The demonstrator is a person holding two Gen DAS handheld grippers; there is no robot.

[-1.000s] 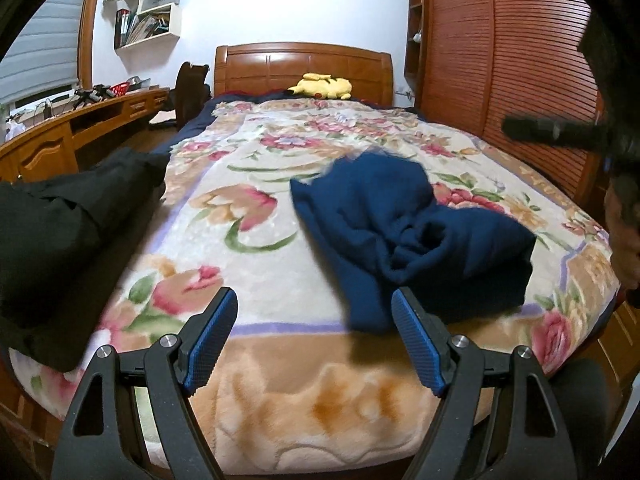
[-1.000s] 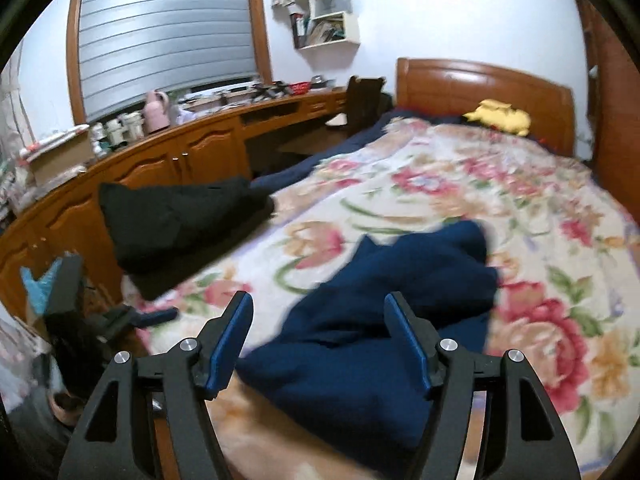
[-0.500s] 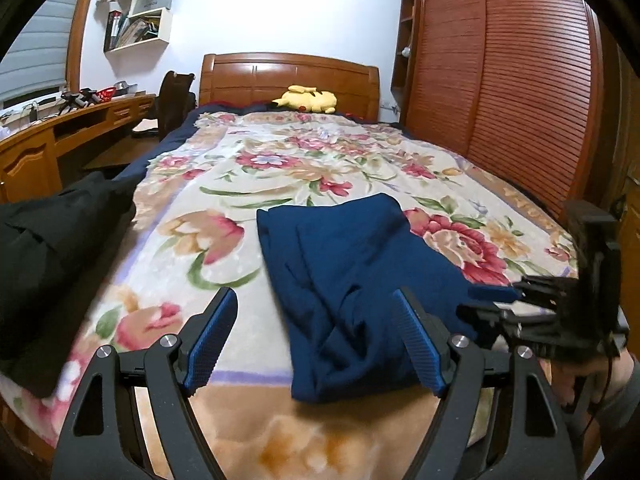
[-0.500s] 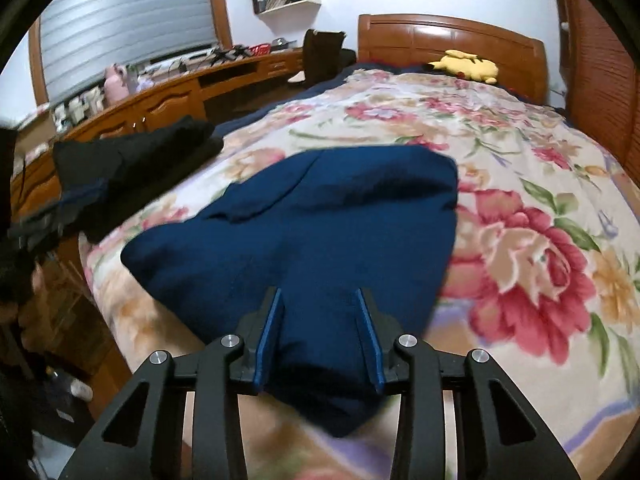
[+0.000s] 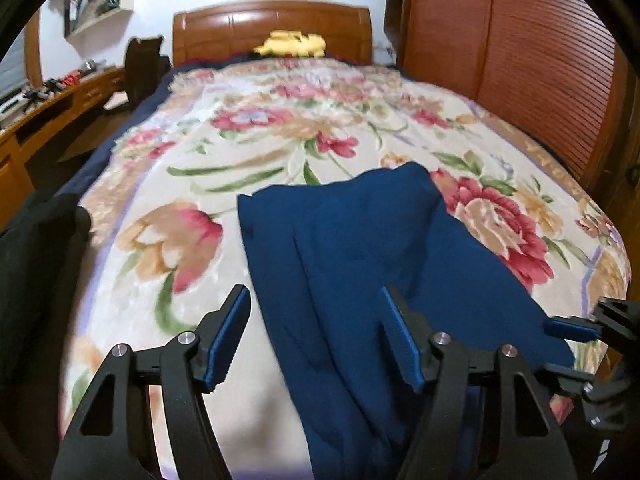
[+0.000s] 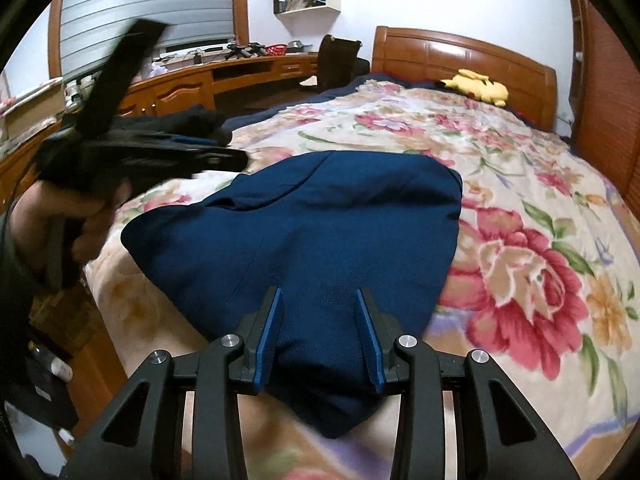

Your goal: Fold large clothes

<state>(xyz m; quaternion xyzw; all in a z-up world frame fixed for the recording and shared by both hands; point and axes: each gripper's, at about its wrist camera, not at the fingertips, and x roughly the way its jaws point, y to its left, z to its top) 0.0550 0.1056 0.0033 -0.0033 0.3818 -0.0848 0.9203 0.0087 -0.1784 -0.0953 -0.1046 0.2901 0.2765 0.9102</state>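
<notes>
- The right tongs (image 6: 318, 334), at the bottom centre of the right wrist view, stand half closed; their blue-padded fingers (image 6: 269, 334) flank the near corner of the dark blue folded cloth garment (image 6: 320, 224), with a bunched fold between the pads, though whether the pads actually press it I cannot tell.
- The left tongs (image 5: 316, 338), at the bottom of the left wrist view, stand spread and have just been closing a little; the garment's left edge lies under the gap between them, and the pads do not touch it.
- Only the left wrist view shows the right tongs from the side: at the lower right edge of the frame, a blue pad sits at the garment's near right corner.
- Only the right wrist view shows the person's hand (image 6: 70, 216) at the left of the frame, gripping the left tool's blurred black body.
- The garment lies on the floral blanket (image 5: 256, 148) near the foot of the bed.
- A black garment (image 5: 36, 264) lies at the left edge of the left wrist view.
- A yellow plush toy (image 6: 478, 85) rests against the wooden headboard (image 5: 272, 26) in both views.
- The wooden worktop (image 6: 224, 76) under the window blind is clearest in the right wrist view.
</notes>
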